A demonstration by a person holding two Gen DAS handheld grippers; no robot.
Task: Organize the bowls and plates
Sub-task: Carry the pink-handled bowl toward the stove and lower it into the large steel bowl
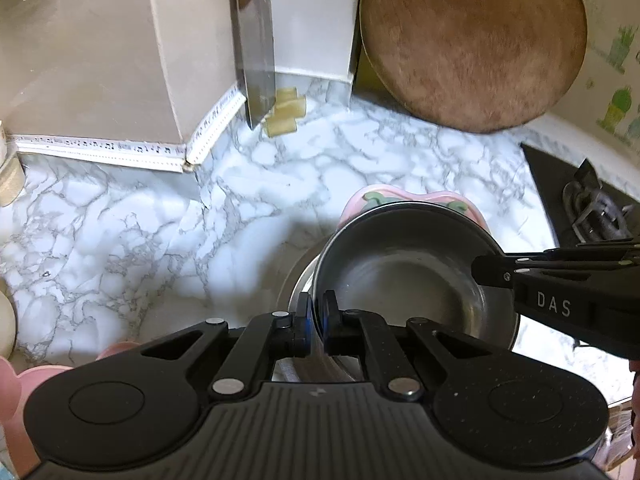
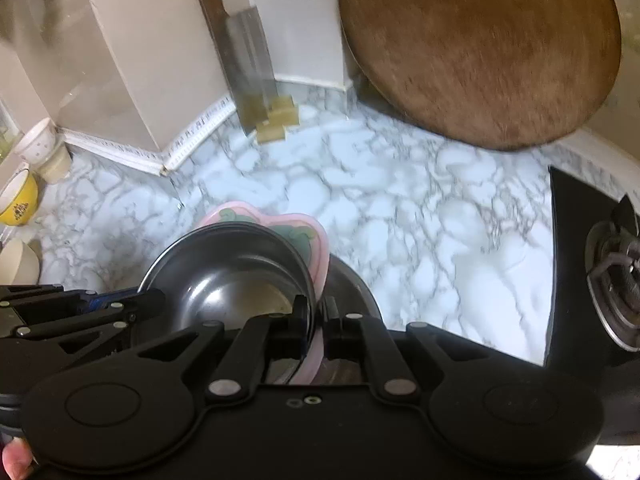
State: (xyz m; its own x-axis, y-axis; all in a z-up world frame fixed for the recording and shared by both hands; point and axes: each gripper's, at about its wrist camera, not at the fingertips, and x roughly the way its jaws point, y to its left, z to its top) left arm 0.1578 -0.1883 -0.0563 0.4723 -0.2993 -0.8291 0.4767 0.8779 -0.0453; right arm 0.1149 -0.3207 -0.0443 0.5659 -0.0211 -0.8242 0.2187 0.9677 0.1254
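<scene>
A steel bowl (image 1: pixel 400 268) (image 2: pixel 228 280) rests in a pink plate (image 1: pixel 400 198) (image 2: pixel 298 226) with green markings, and a wider steel dish (image 1: pixel 298 280) (image 2: pixel 352 284) shows beneath them. The stack hangs over the marble counter (image 1: pixel 160 220) (image 2: pixel 400 200). My left gripper (image 1: pixel 316 310) is shut on the bowl's left rim and appears in the right wrist view at the stack's left side (image 2: pixel 154 302). My right gripper (image 2: pixel 318 314) is shut on the bowl's right rim together with the pink plate's edge, and reaches in from the right in the left wrist view (image 1: pixel 486 272).
A round wooden board (image 1: pixel 472 40) (image 2: pixel 480 48) leans at the back, a cleaver (image 1: pixel 258 60) (image 2: pixel 250 64) beside it. A gas stove (image 1: pixel 592 208) (image 2: pixel 616 276) lies right. A yellow bowl (image 2: pixel 18 200), white cup (image 2: pixel 40 144) and cream bowl (image 2: pixel 18 264) stand left. Another pink dish (image 1: pixel 24 380) sits near left.
</scene>
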